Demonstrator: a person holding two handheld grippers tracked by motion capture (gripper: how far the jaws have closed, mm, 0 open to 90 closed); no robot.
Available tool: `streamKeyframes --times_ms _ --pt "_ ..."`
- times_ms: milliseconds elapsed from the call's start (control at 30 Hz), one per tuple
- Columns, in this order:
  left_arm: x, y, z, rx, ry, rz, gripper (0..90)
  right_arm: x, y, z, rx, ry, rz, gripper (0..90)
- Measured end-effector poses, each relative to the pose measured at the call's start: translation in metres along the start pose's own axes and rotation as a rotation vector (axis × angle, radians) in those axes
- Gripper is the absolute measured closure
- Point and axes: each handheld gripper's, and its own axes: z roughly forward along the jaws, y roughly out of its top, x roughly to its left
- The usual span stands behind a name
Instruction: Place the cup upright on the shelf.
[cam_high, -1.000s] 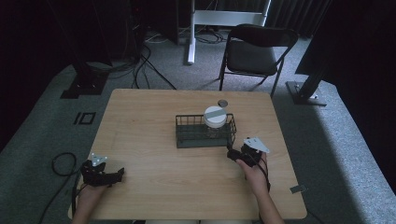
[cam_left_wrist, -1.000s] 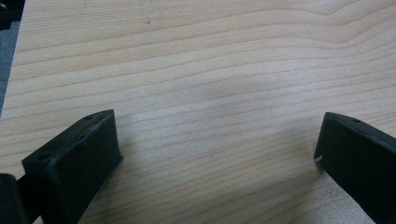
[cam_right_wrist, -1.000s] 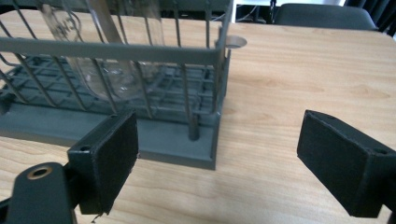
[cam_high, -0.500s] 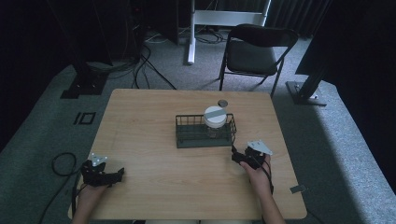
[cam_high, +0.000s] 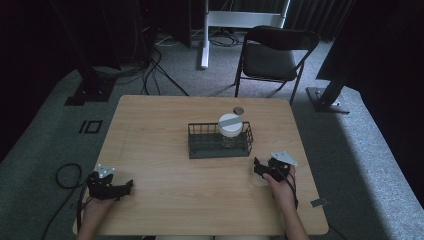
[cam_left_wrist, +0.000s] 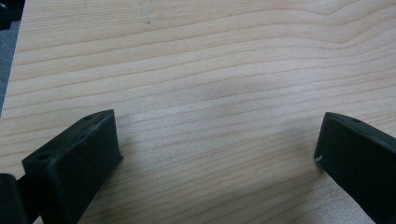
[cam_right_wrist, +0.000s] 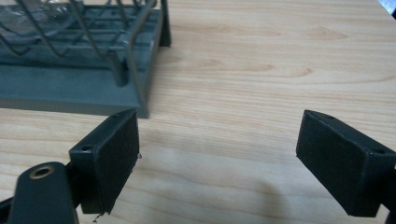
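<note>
Viewing from the high camera, a wire basket (cam_high: 220, 141) is seen near the middle of the wooden table (cam_high: 150, 130), with a white-lidded jar (cam_high: 230, 125) standing upright inside its right half. A small dark round object (cam_high: 238, 110) lies on the table just beyond the basket. The right gripper (cam_high: 259, 168) is held low over the table near the basket's near right corner, apart from it. The left gripper (cam_high: 126, 186) is held at the near left of the table, well apart from the basket.

In the left gripper view, the jaws are seen spread wide over bare wood, with nothing between them.

In the right gripper view, the jaws are likewise spread wide and empty; the basket's corner (cam_right_wrist: 140, 100) is seen just beyond the left jaw.

The jar is judged to be the object in hand, with the right gripper nearest to it. For a clean approach, the gripper should be raised above the basket rim before being brought over the jar, so that the wires are not struck. The jaws should be kept open until the lid is centred between them, then closed squarely.
</note>
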Motion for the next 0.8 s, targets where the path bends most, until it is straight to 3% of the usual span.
streamKeyframes --times_ms 233,800 --pt "0.000 0.000 0.000 -0.001 0.000 -0.001 0.2 -0.016 -0.002 -0.002 0.046 -0.015 0.000 12.9" --pt "0.000 0.000 0.000 0.000 0.000 0.000 0.2 -0.037 -0.007 -0.007 0.136 0.007 0.035 12.9"
